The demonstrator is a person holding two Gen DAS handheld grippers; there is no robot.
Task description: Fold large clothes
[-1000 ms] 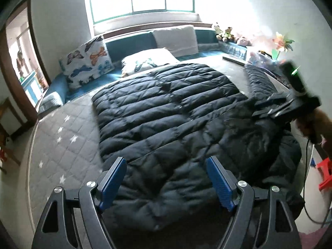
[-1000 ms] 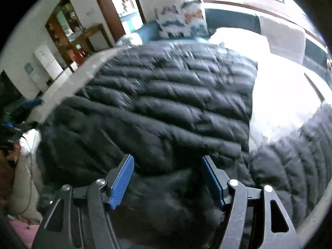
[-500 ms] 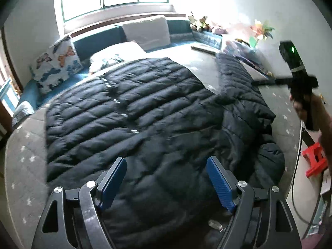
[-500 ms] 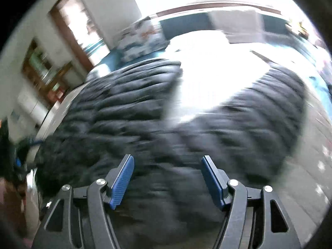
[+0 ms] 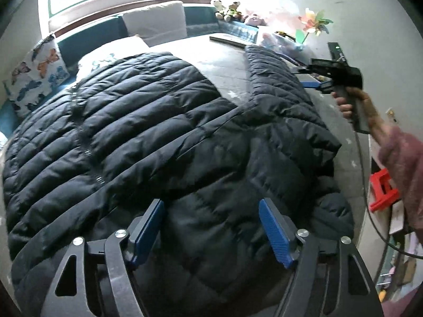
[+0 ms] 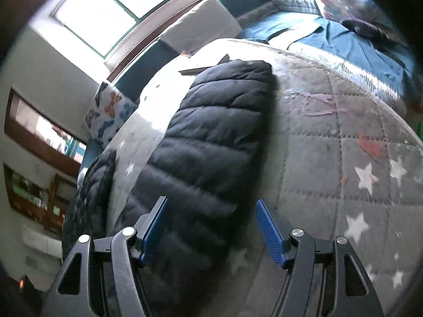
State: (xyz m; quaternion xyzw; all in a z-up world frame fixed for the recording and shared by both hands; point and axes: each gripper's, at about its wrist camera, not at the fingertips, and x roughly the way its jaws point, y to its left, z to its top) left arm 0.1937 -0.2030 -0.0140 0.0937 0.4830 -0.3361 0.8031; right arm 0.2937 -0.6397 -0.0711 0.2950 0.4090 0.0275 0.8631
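Now | one black puffer jacket (image 5: 164, 142) on bed (image 6: 343, 158) | left tongs (image 5: 211, 227) spread | right tongs (image 6: 211, 227) spread

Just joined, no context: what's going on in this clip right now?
A person holds a two-finger tool in each hand over a dark navy quilted puffer jacket spread on a grey star-print quilted mattress. The left tool hovers open above the jacket's near end, gripping nothing. The right tool is also open, pointed along the jacket's outstretched sleeve, which lies flat. No fold is visible yet.
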